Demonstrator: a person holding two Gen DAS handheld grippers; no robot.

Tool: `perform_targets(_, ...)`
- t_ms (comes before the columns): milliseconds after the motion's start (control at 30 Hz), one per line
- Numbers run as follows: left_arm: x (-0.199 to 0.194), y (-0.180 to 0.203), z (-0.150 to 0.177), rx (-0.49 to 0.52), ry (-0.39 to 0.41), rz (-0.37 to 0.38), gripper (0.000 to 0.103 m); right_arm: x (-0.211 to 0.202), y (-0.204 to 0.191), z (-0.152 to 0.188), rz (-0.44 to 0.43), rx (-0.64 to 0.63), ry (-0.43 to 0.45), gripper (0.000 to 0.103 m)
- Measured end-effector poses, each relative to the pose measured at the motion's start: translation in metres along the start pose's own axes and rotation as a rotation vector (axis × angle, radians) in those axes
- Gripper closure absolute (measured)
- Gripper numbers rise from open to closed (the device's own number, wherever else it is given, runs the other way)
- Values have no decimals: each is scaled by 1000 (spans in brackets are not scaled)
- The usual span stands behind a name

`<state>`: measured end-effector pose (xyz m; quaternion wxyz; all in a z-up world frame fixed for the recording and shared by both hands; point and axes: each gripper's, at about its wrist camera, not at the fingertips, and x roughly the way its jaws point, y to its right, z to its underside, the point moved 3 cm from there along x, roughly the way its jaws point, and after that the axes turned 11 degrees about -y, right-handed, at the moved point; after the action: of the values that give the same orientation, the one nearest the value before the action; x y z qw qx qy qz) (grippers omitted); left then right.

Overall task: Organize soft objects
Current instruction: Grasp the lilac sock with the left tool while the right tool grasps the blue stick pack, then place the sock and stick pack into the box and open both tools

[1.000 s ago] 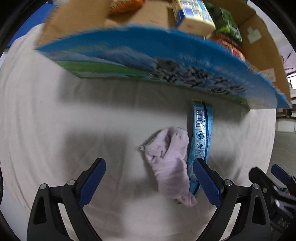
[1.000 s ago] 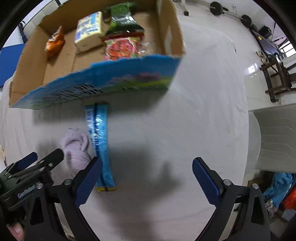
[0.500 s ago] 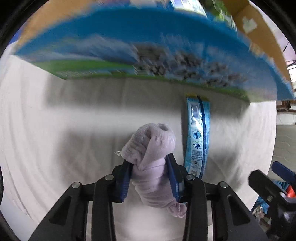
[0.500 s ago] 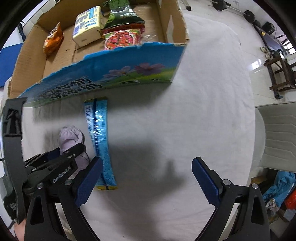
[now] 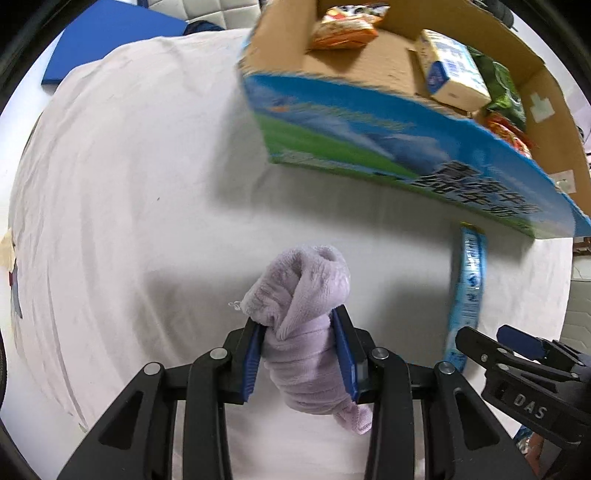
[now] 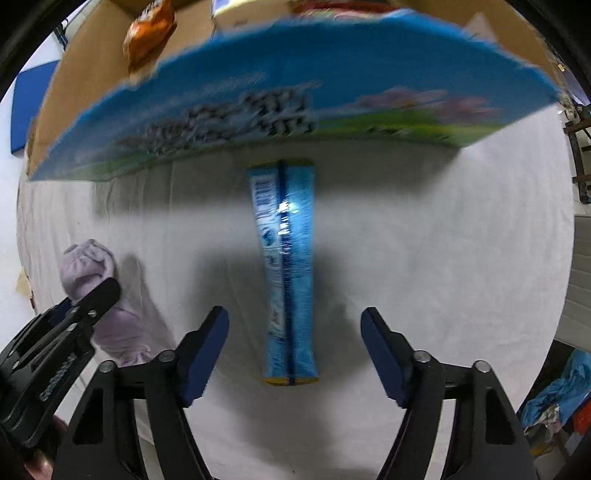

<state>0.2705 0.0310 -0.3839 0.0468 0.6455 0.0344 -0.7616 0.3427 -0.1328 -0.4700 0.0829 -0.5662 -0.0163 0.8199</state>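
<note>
My left gripper (image 5: pixel 300 332) is shut on a rolled lilac sock (image 5: pixel 303 317) and holds it just above the white cloth; the sock also shows at the left of the right wrist view (image 6: pixel 88 266). My right gripper (image 6: pixel 293 328) is open, its jaws on either side of a long blue snack packet (image 6: pixel 286 266) lying flat on the cloth. The packet shows at the right of the left wrist view (image 5: pixel 466 291). The right gripper appears there too (image 5: pixel 517 354).
An open cardboard box (image 5: pixel 406 122) with a blue and green printed front wall stands behind, holding an orange snack bag (image 5: pixel 343 29), a yellow-blue pack (image 5: pixel 452 70) and green and red bags. White cloth (image 5: pixel 129 184) covers the table. A blue mat (image 5: pixel 110 33) lies far left.
My left gripper closed on the sock, lifted it and swung left. My right gripper moved left and forward until its open jaws straddle the blue packet.
</note>
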Motion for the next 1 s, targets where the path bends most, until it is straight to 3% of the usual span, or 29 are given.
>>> perform_targets(167,11,-7,-3,-21,-5,-2,70,19,-19,-4,40,-11,-29,37)
perform_targets(333,18,6,0,-30,-8,1,70,33,-27,-5,113,-3,-47,57)
perform_targets(367,19,4,1,-30,-8,3,70,36,-27,-6,134,0,-52,69)
perform_targets(567,13,1,-1,-29,0,8,70,36,-39,0,167,-28,-29,86)
perform_targets(833,-32,15,11,6,49,62,70,0,-47,32,109,-98,15,89)
perform_targets(1000,-76,30,20,39,111,126,70,-50,-54,54,51,-144,83,89)
